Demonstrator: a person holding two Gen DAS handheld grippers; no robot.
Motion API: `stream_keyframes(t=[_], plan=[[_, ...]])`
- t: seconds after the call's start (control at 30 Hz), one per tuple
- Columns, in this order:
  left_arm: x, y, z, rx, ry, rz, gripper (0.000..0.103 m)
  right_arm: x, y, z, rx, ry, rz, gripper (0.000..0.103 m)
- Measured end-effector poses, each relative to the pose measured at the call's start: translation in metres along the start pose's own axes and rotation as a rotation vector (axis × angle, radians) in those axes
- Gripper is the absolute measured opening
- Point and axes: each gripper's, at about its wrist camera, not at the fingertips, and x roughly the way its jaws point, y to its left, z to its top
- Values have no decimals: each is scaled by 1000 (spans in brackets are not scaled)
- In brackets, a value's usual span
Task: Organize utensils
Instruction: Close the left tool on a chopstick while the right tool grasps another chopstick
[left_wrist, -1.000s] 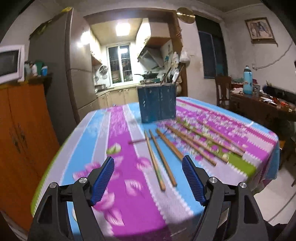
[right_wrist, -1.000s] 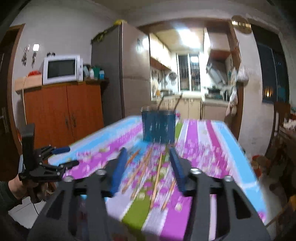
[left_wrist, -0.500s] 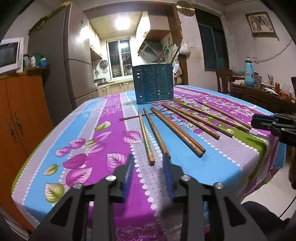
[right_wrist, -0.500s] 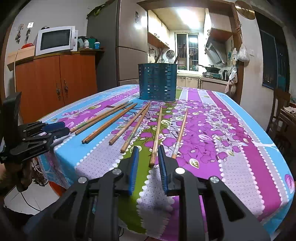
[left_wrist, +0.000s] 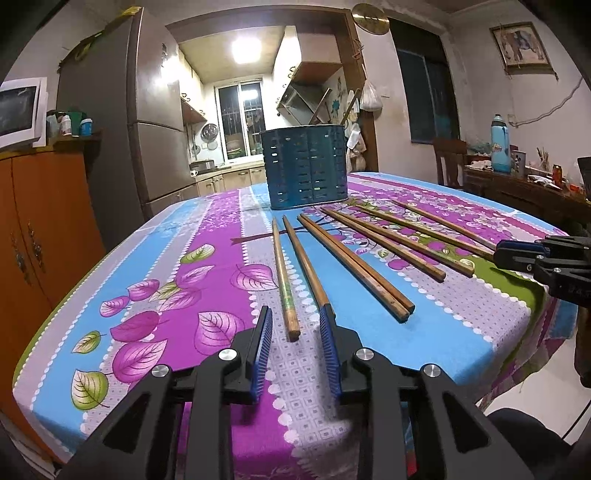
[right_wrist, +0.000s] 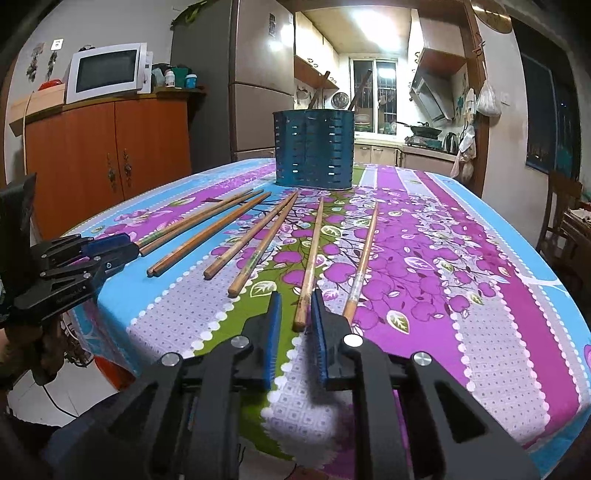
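the left gripper (left_wrist: 295, 325) sits low at the near table (left_wrist: 461, 332) edge, its jaws narrowly parted around the butt of the leftmost chopstick (left_wrist: 282, 273), likely lined up to pinch it. the right gripper (right_wrist: 295, 310) does the same with a chopstick (right_wrist: 310, 262) near the right of the row, jaws close but not yet touching it. the sticks fan toward the far blue holder (left_wrist: 304, 171), handy for dropping in.

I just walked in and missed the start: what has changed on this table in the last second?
Both claws came down to the near ends of the chopsticks and narrowed. The left claw now straddles one chopstick, the right claw another chopstick; neither is gripped yet. The chopsticks and the blue holder stayed put.
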Motion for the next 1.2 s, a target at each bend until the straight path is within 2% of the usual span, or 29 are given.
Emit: stream_keyframes(t=[0.2,0.97,1.0,1.07,1.2], plan=[[2,-4,-2,-5,-17,7,21,3,1,0,13,-6,-3,12],[1,-4,-11,-38,-77,38,21,0,6,-7,11,-51,-50,12],[1,-4,-11,-40,-79,36,20,1,6,-7,11,-52,-50,12],[1,-6,-11,-31,-80,32,11,0,7,-8,9,-59,-49,8],[1,-8,-9,-37,-79,40,9,0,5,-9,43,-76,-48,6]])
